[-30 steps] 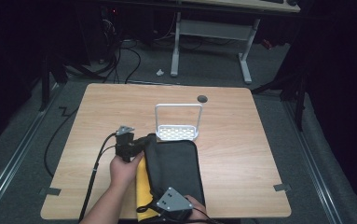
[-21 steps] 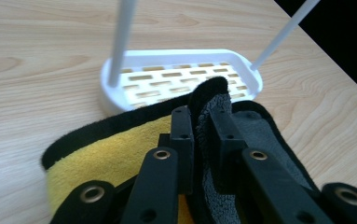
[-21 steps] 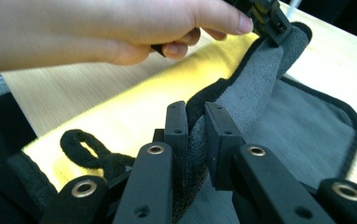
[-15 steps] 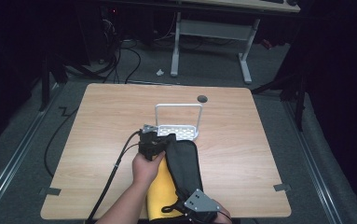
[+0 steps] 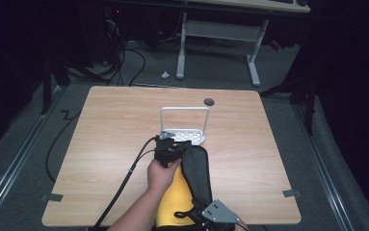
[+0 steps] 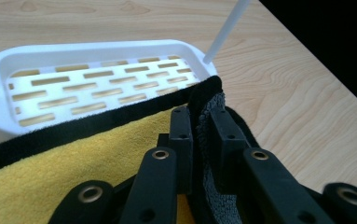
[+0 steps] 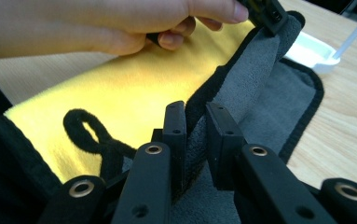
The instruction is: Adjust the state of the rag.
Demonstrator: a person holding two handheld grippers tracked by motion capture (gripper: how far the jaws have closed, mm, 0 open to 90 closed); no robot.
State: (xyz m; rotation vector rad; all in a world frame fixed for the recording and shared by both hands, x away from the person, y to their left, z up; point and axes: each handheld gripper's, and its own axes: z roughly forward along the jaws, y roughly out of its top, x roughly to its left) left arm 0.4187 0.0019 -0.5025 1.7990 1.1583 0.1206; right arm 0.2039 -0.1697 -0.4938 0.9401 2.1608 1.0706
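Cloth edge carried across toward the right, fold half made

Over the last second both hands swept the lifted edge of the cloth (image 5: pixel 196 175) from the left side of the table (image 5: pixel 110 144) toward the right, so the grey side now stood up as a ridge over the yellow face. The left gripper (image 6: pixel 199 116) was clamped on the far corner of that edge, just beside the white rack (image 6: pixel 97 79), and the right gripper (image 7: pixel 195 122) was clamped on the near corner at the table's front edge; both sets of jaws stood close together with the pile pinched between them. The cloth lay on the table below the rack, its far hem touching the rack's rim. Judging by this, the flap was near its tipping point and only had to be laid down flat.
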